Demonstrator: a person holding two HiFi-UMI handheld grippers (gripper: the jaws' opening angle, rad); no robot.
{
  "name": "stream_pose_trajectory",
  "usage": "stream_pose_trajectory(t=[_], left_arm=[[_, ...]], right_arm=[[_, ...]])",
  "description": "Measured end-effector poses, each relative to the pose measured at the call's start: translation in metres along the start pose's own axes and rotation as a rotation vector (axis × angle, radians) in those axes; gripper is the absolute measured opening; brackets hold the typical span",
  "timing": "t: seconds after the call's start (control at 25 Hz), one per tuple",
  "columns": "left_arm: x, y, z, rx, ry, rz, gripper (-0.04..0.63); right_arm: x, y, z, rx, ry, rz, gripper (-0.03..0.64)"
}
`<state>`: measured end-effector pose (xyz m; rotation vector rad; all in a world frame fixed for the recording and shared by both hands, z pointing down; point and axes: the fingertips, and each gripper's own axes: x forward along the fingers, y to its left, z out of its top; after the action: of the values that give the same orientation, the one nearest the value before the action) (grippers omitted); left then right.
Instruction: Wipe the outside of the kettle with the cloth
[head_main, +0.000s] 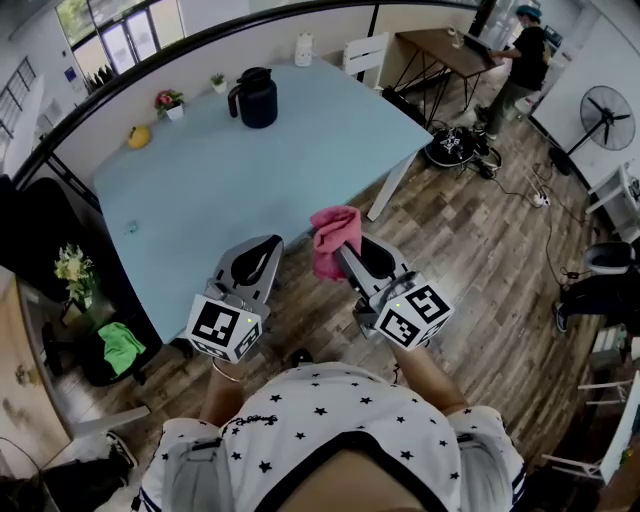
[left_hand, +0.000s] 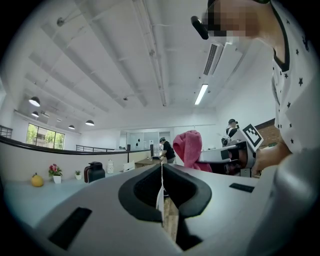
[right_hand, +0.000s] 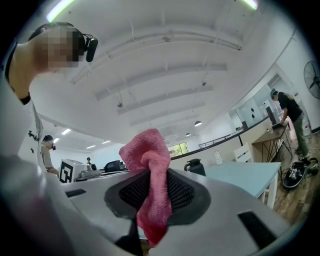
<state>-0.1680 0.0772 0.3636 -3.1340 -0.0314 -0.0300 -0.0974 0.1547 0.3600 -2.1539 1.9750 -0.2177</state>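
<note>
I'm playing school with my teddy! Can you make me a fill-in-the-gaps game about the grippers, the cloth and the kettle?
1. The cloth pinched in the right gripper is ____ in colour.
2. The kettle standing on the table is ____ in colour.
3. The left gripper, with its jaws shut, holds ____.
Missing words: pink; black; nothing.

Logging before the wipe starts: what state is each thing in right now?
Left gripper: shut, nothing between the jaws.
Right gripper: shut on the cloth.
Cloth: bunched, clamped, sticking out past the jaws.
Kettle: upright on the table, apart from both grippers.
</note>
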Motion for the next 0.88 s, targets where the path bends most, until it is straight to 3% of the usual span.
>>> stream_pose_trajectory(t=[0.48,0.88], left_arm=[[-0.005,0.02,-0.013,-0.022,0.024,0.038,0.03],[0.015,0.059,-0.014,-0.011,0.043,0.174,0.031]], right_arm=[[0.028,0.001,-0.009,0.012,0.026,0.045,0.097],[0.077,-0.024,0.0,0.028,0.026,0.177,0.097]])
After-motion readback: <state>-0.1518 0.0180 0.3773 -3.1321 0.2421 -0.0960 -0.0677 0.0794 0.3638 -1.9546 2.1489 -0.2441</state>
